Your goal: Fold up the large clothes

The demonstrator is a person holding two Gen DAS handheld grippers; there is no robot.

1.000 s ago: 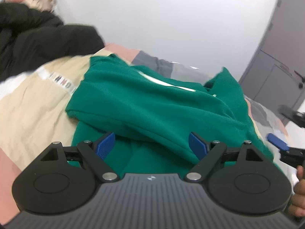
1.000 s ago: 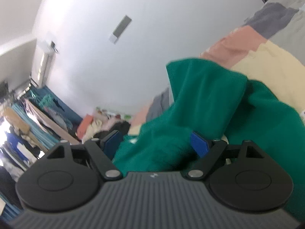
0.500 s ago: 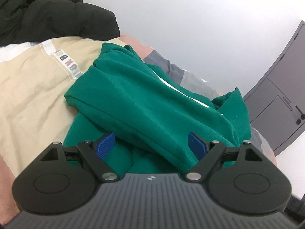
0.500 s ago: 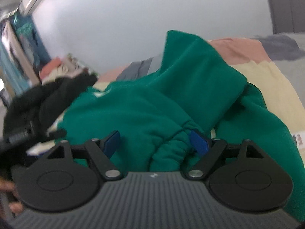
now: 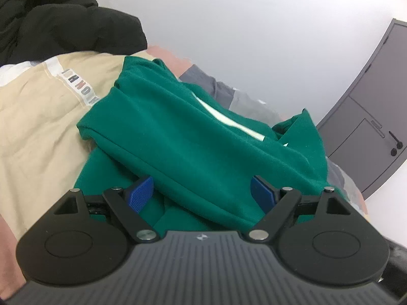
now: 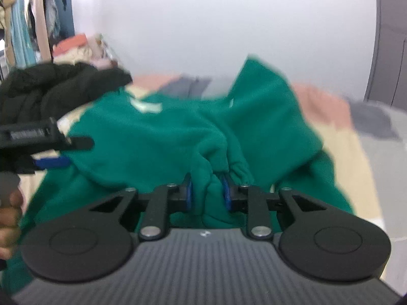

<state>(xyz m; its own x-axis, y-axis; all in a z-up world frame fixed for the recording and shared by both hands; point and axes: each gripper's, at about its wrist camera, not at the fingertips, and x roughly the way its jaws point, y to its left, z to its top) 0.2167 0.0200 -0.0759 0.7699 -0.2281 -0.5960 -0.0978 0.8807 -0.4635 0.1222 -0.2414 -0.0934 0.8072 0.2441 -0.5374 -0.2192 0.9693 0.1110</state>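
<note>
Green fleece sweatshirt (image 5: 193, 137) lies crumpled on the patchwork bed (image 5: 38, 127); right tongs (image 6: 207, 193) pinch a bunched fold, left tongs (image 5: 201, 193) gape wide over its hem, black jacket (image 5: 58, 23) at ten o'clock.

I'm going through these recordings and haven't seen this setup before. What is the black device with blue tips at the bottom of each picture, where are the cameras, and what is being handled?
There is no robot: a person holds one hand-held gripper in each hand, each with a camera looking along its two blue-tipped fingers. In the left view, the left hand-held gripper is open above a green sweatshirt that lies crumpled on a patchwork bedspread. In the right view, the right hand-held gripper is closed, pinching a bunch of that green fabric. A black jacket lies heaped behind, and a grey door stands at the far right.
</note>
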